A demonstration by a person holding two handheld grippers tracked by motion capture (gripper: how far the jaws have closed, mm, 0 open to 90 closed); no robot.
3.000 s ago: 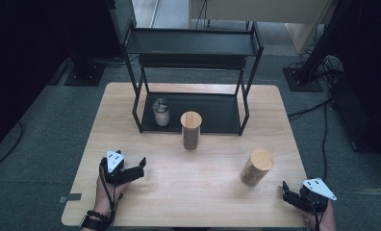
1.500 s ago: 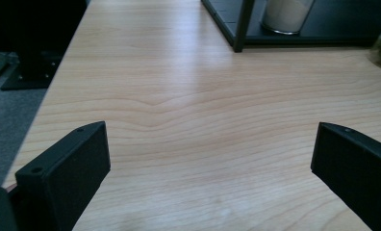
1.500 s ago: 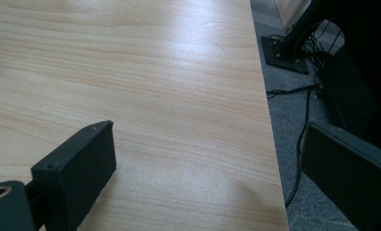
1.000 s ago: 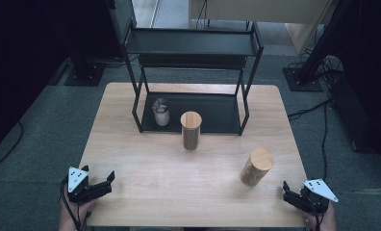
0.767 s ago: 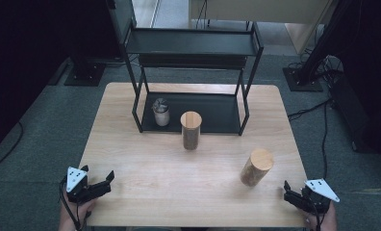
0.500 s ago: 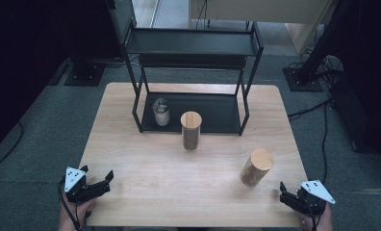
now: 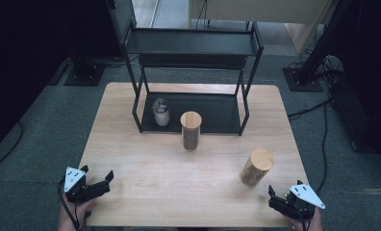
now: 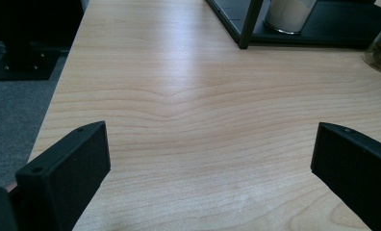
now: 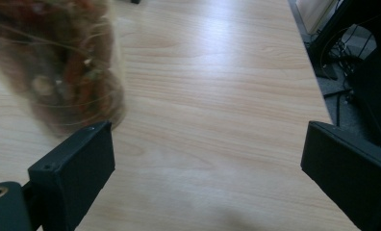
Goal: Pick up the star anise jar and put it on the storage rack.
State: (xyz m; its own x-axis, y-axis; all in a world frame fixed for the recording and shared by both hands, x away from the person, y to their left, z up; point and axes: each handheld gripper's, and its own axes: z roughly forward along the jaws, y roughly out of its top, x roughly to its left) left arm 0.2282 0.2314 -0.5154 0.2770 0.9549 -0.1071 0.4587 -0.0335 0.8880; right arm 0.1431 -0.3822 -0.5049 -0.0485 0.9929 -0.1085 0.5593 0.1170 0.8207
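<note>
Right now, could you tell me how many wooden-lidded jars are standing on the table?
2: one jar just in front of the black shelf rack, the other jar near the right gripper.

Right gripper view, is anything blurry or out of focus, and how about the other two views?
Right gripper view: the near jar is smeared and soft. Left gripper view: table grain sharp, with a pale sheen near the bottom. High view: evenly lit table, dark surroundings, soft detail.

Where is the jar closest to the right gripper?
In the high view the wooden-lidded jar stands on the table's right side, just up-left of the right gripper and right of the other lidded jar.
</note>
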